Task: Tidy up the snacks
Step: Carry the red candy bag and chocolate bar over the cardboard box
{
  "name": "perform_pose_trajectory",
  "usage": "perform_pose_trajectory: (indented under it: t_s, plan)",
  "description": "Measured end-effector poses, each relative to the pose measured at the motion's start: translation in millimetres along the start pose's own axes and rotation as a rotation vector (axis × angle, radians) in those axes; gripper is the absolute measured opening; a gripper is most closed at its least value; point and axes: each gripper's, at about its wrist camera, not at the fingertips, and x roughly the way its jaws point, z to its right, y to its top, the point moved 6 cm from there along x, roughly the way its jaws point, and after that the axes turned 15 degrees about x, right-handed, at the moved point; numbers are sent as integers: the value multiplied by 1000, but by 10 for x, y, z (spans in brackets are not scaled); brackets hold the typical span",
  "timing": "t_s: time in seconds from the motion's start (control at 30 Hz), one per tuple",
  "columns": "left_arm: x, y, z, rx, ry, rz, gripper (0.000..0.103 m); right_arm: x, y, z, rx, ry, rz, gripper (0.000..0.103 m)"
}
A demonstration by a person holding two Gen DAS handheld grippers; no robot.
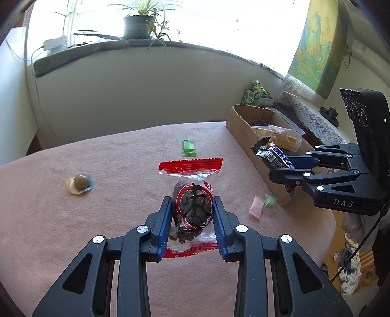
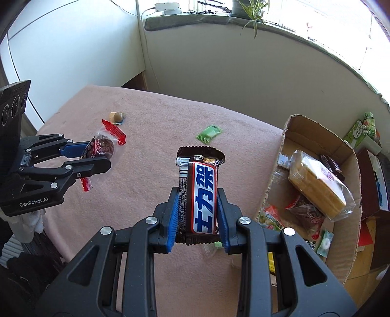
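Observation:
My left gripper (image 1: 192, 202) is shut on a clear red-edged date packet (image 1: 192, 207), lifted above the pink tablecloth (image 1: 97, 219). In the right wrist view that gripper (image 2: 97, 156) holds the date packet (image 2: 104, 146) at the left. My right gripper (image 2: 197, 195) is shut on a brown chocolate bar (image 2: 202, 190) with blue lettering, held over the cloth (image 2: 146, 126) left of the cardboard box (image 2: 316, 136). Seen from the left wrist, the right gripper (image 1: 277, 168) carries the chocolate bar (image 1: 275, 156) beside the box (image 1: 243, 114).
On the cloth lie a green packet (image 1: 189, 148), a brown round sweet (image 1: 80, 182) and a pink-and-green candy (image 1: 262, 204). The box holds a wrapped yellow cake (image 2: 316, 183) and several snacks. Green cartons (image 2: 363, 131) stand behind it. A plant (image 1: 139, 23) sits on the windowsill.

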Motion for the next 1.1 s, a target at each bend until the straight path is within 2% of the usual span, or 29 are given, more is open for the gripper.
perform_pose_trajectory:
  t_s: [0.5,0.83,1.1]
  plan:
    - [184,525,698,104,-59,52,31,-438,-62,789,111,-94,89,29]
    - [389,725,1060,143,-103,50,31,-423,-133,1216,165,-145,103,29]
    - [571,825,1277,160,-125,32,31,-379,-190,1385,185,-163,100,29]
